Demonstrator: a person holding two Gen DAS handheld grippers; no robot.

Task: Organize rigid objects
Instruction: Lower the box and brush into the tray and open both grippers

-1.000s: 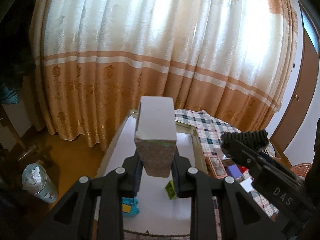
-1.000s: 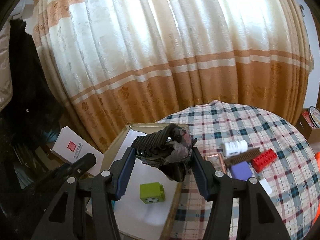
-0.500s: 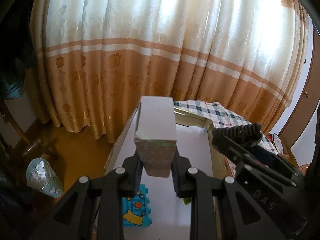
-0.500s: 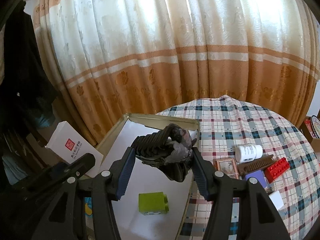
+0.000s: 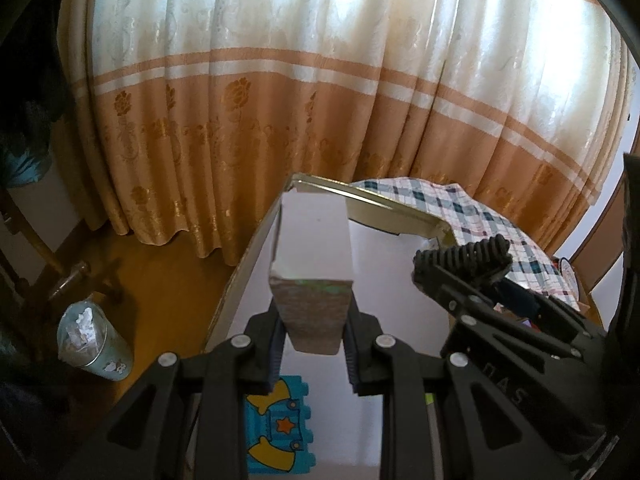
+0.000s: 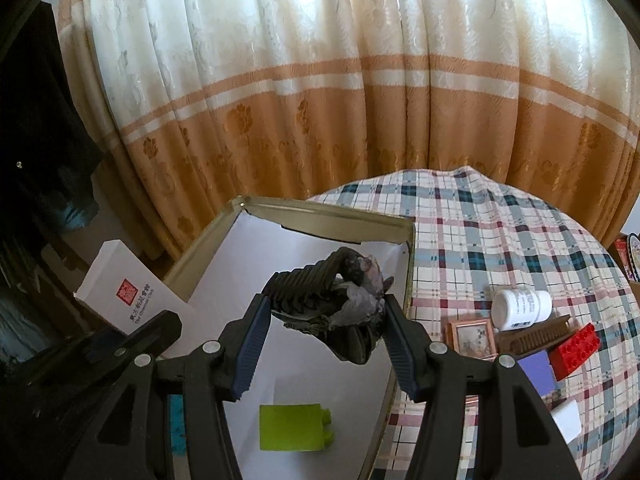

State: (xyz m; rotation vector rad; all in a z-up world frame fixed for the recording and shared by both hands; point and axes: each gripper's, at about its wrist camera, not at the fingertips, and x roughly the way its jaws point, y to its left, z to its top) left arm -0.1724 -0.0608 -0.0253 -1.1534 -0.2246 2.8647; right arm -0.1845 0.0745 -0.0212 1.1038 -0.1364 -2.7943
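1. Over the white-lined tray (image 6: 404,236), both grippers are carrying loads: left gripper (image 5: 314,344) is clamping a tall white box (image 5: 314,256) by its lower end, right gripper (image 6: 320,344) is pinching a dark ridged figurine-like object (image 6: 336,304) between its pads
2. Both are hanging above the tray floor, not touching it
3. Already lying in the tray: green block (image 6: 292,426), blue toy piece (image 5: 278,432)
4. Waiting on the checked tablecloth (image 6: 500,224): white bottle (image 6: 520,308), small picture frame (image 6: 472,338), red brick (image 6: 574,346), brown comb-like piece (image 6: 536,334)
5. Step, as I'm reading it: delivery, pre-release
6. Next move is calling for lowering each load onto bare liner, clear of the blocks and of the other gripper, then opening; the tall box is looking tippy if it's set on end
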